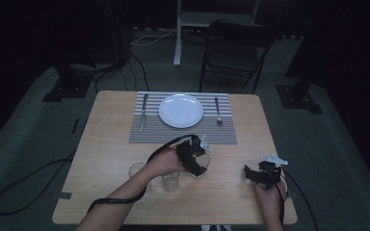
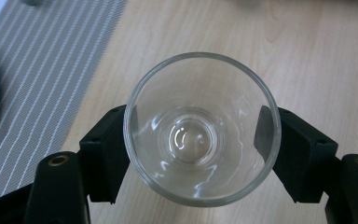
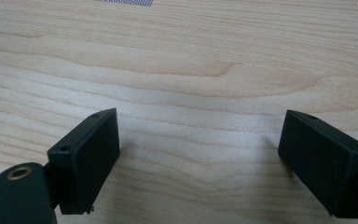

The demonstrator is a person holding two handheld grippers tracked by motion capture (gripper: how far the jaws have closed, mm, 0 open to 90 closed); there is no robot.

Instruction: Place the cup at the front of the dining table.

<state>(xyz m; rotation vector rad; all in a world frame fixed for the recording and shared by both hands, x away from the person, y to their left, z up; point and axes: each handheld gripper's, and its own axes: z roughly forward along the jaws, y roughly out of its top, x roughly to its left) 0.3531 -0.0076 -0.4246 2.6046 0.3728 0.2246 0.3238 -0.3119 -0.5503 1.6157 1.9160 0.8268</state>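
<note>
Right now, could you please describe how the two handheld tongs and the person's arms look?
Both tongs, left and right, are black, with two blocky rectangular jaws. A brass-coloured ring sits in the jaw arm in each gripper view. Each carries a grey three-cornered plate on top, and a black cable trails away over the table edge. The forearms are bare, with no sleeves visible.

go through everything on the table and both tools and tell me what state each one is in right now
Left tool: jaws on either side of a glass, seemingly gripping it.
Right tool: open, nothing between its jaws, over bare table.
Glass in the left tool: upright, empty.
Other two glasses: upright near the left hand, contents unclear.
Plate: empty, on the mat.
Knife: lying left of the plate.
Fork: lying right of it.
</note>
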